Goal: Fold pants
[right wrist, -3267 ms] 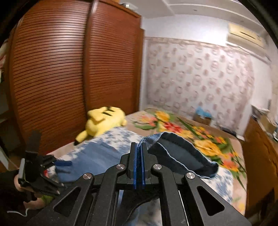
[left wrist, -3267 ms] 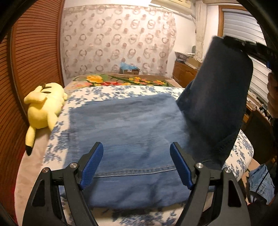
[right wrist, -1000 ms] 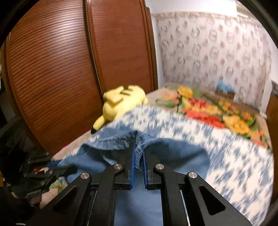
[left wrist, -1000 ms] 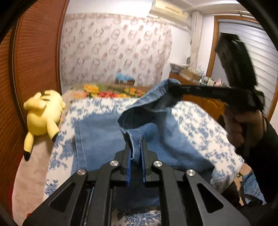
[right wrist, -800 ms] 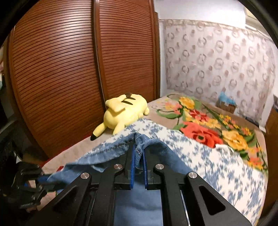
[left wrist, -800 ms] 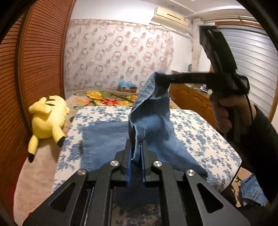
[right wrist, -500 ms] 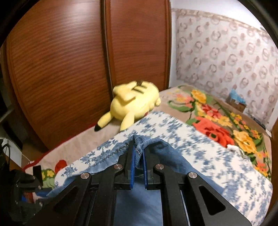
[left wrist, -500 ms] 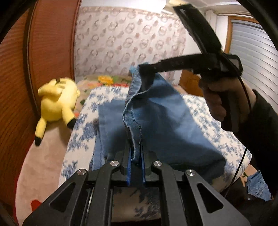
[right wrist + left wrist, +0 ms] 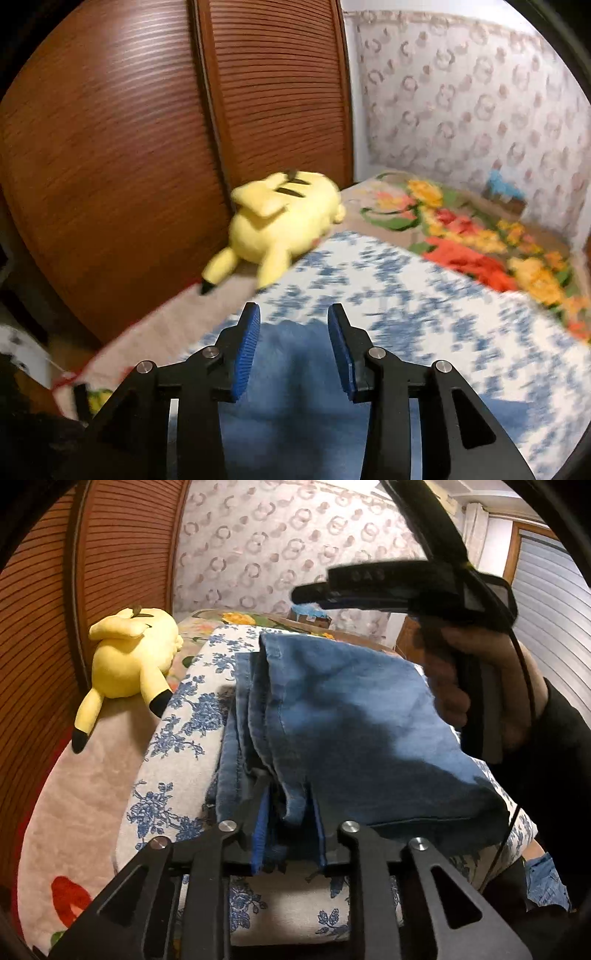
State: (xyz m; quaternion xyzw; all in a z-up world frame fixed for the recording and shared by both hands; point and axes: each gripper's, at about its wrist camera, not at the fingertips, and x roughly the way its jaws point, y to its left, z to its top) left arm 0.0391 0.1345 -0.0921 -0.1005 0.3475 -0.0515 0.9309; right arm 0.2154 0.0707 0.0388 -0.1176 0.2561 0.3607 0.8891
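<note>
The blue denim pants (image 9: 351, 716) lie folded in layers on the blue-flowered white sheet (image 9: 173, 738). My left gripper (image 9: 288, 830) is open at the near edge of the fold, a hem of denim hanging loose between its blue pads. My right gripper (image 9: 293, 332) is open and empty above the far edge of the pants (image 9: 295, 387). The right gripper also shows in the left wrist view (image 9: 317, 594), held by a hand above the pants.
A yellow plush toy (image 9: 129, 657) lies at the left of the bed beside the brown slatted wardrobe doors (image 9: 147, 110). A flowered blanket (image 9: 480, 240) covers the far end. More denim (image 9: 546, 882) lies on the floor at right.
Both grippers carried the lifted edge of the pants over to the left and laid it down. Both have opened; the right has let go and risen off the fabric.
</note>
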